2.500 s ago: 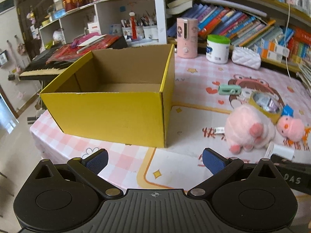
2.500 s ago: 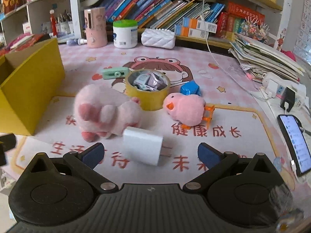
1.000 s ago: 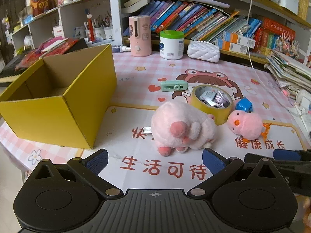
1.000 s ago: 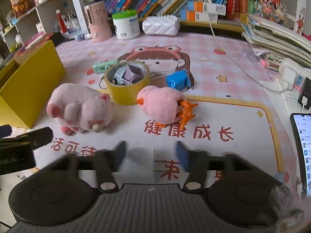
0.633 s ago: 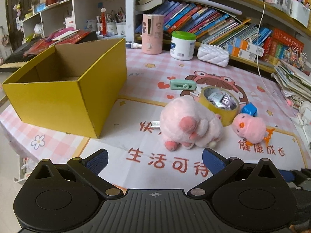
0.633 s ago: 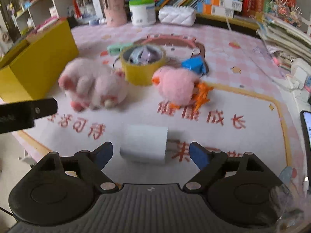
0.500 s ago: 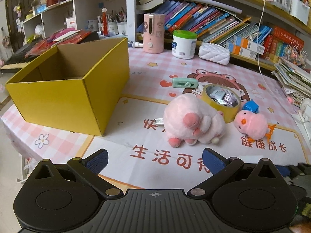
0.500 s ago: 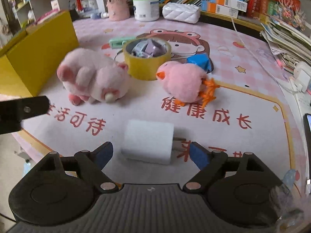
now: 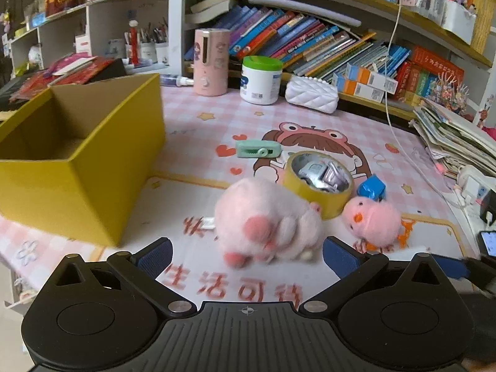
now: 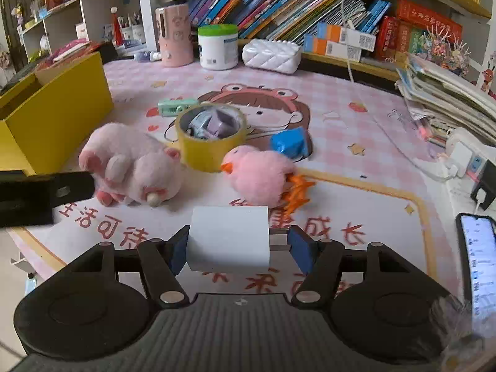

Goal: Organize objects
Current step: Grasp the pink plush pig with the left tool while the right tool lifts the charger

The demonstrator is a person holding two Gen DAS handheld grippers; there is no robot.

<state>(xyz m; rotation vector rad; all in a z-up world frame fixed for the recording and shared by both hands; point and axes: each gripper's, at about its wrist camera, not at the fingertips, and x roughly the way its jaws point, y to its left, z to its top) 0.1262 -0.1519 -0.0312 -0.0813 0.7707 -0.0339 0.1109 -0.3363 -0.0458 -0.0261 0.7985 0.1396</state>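
Observation:
A white charger block (image 10: 229,238) sits between the pads of my right gripper (image 10: 237,248). Its jaws are closing, one pad against the block's side and the other against the plug prongs. My left gripper (image 9: 248,257) is open with nothing between its fingers, and the pink pig plush (image 9: 263,217) lies on the mat just ahead of it. A pink chick plush (image 9: 372,220) lies to the pig's right. The open yellow box (image 9: 77,192) stands at the left, seemingly empty as far as its inside shows.
Behind the plushes stands a yellow tape roll (image 9: 328,207) with small toys inside, a blue toy (image 9: 372,187) beside it and a green clip (image 9: 257,150) further back. Jars and books line the back shelf. A phone (image 10: 477,248) and cables lie at the right edge.
The right jaws, open around the charger half a second ago, have closed onto it. The left gripper has shifted, so the pig plush now sits nearer its fingers.

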